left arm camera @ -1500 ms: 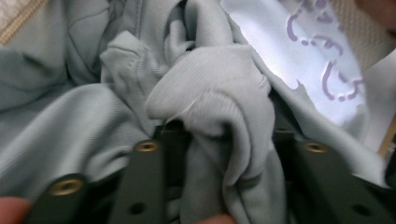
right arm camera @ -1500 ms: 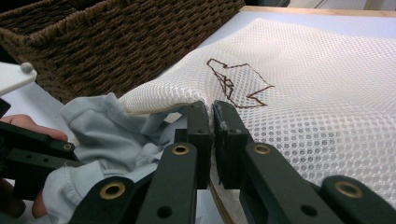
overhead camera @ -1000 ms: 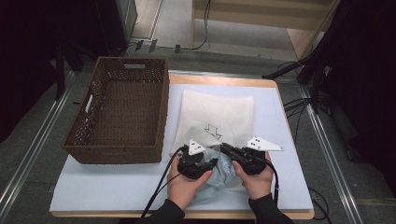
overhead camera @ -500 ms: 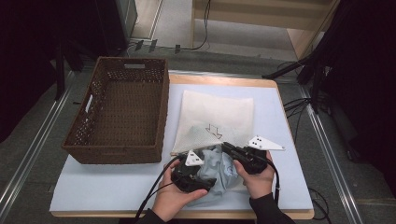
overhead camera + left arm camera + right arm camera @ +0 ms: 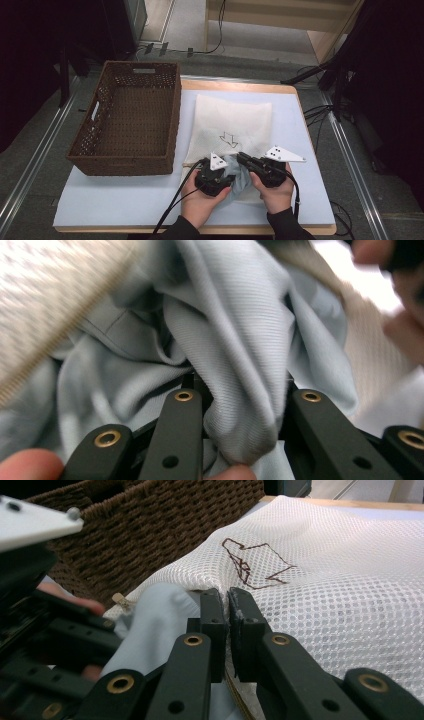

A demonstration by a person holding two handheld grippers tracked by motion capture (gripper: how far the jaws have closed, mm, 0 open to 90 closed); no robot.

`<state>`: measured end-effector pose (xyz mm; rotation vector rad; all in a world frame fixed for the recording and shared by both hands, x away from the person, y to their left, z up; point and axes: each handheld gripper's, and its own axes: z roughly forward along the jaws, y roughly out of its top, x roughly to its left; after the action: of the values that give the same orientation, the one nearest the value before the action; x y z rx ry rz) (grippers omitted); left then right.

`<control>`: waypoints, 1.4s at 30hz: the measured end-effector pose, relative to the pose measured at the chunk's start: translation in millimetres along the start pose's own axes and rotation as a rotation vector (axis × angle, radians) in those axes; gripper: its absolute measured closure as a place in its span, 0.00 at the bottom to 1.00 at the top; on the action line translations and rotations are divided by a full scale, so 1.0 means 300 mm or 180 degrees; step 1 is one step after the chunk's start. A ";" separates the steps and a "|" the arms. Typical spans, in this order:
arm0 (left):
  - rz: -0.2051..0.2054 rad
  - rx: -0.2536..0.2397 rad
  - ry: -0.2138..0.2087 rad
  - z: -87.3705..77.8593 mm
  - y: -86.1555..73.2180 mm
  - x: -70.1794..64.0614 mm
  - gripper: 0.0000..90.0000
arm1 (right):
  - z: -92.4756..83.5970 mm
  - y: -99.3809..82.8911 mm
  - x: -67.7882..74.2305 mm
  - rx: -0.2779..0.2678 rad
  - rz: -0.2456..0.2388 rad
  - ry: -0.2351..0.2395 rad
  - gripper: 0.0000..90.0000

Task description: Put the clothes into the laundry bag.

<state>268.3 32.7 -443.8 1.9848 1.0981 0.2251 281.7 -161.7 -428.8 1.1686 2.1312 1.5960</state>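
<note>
Pinching a thick fold of pale blue-grey cloth [image 5: 240, 365], the left hand-held gripper [image 5: 216, 181] has just been closing its jaws, and the fold now sits bunched between them, bulging out past the pads. The cloth lies crumpled at the near edge of the bench [image 5: 125, 200], at the mouth of a white mesh laundry bag [image 5: 235, 120] marked with an arrow, right of the brown wicker basket [image 5: 127, 117]. The right hand-held gripper [image 5: 227, 605] has its jaws nearly together, clamped on the bag's mesh hem.
</note>
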 end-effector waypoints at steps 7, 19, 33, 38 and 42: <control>0.0017 0.0071 -0.0076 0.075 -0.037 0.033 0.70 | 0.003 -0.009 -0.006 0.0042 -0.0019 -0.0012 0.96; 0.0456 -0.0256 0.0220 -0.202 -0.112 0.075 0.49 | 0.003 -0.010 -0.019 0.0045 0.0032 -0.0030 0.96; 0.0103 0.0201 0.0118 -0.077 -0.113 0.072 0.26 | 0.007 -0.014 -0.020 0.0059 0.0032 -0.0023 0.96; 0.0243 0.0231 0.0131 -0.009 -0.085 0.003 0.25 | 0.009 -0.015 -0.017 0.0076 0.0042 -0.0016 0.96; 0.0449 0.0336 0.0556 0.032 -0.067 -0.035 0.39 | 0.012 -0.017 -0.015 0.0085 0.0035 -0.0012 0.96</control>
<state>254.5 24.4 -462.5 2.1724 1.0986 0.4300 284.4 -162.8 -435.9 1.1926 2.1537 1.5733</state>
